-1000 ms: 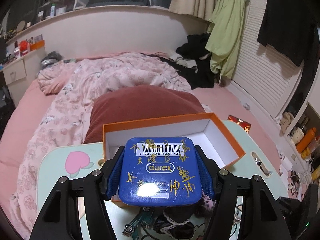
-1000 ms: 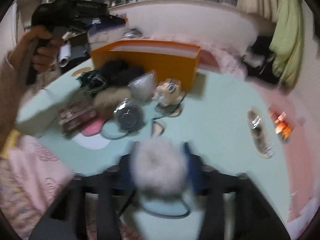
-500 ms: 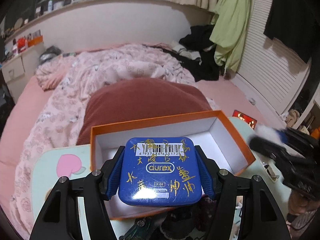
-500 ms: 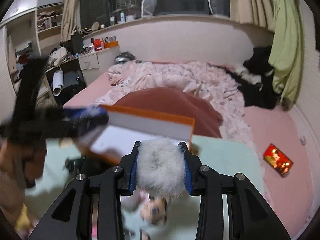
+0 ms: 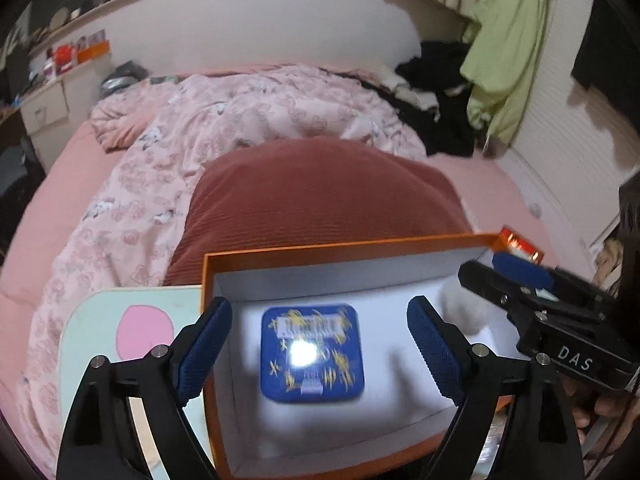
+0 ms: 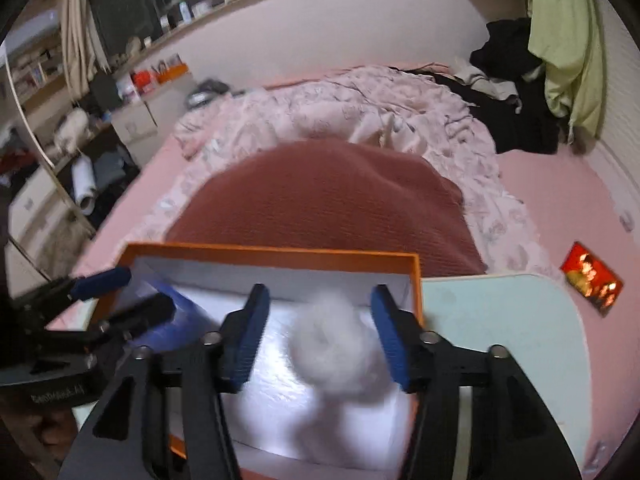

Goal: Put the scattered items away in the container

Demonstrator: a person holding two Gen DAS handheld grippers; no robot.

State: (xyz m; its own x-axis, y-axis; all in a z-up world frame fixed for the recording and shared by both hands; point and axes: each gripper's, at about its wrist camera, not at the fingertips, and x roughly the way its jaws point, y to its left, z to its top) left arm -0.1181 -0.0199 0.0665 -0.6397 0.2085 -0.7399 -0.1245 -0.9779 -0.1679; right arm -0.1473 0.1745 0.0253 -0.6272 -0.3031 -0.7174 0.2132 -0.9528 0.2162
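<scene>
Both items have left the grippers and dropped into the orange box (image 5: pixel 280 254).
Blue tin (image 5: pixel 313 353) (gold scribbles, barcode, blurred) lies inside below the opening, empty left gripper (image 5: pixel 319 350); the fluffy white pompom (image 6: pixel 336 354) sits loose between the right gripper (image 6: pixel 318 340) pads, also parting.

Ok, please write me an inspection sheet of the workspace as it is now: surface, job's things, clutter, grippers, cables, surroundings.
Surface: pale green table with a pink patch, standing on the bed.
Job's things: orange box, white inside; blue tin and grey fluffy ball over its inside, both blurred.
Clutter: red packet on the pink sheet, beyond the table.
Grippers: left gripper opening, pads clear of the tin; right gripper opening, ball between its pads.
Cables: nothing seen.
Surroundings: pink quilt, dark red pillow, green garment hanging.
</scene>
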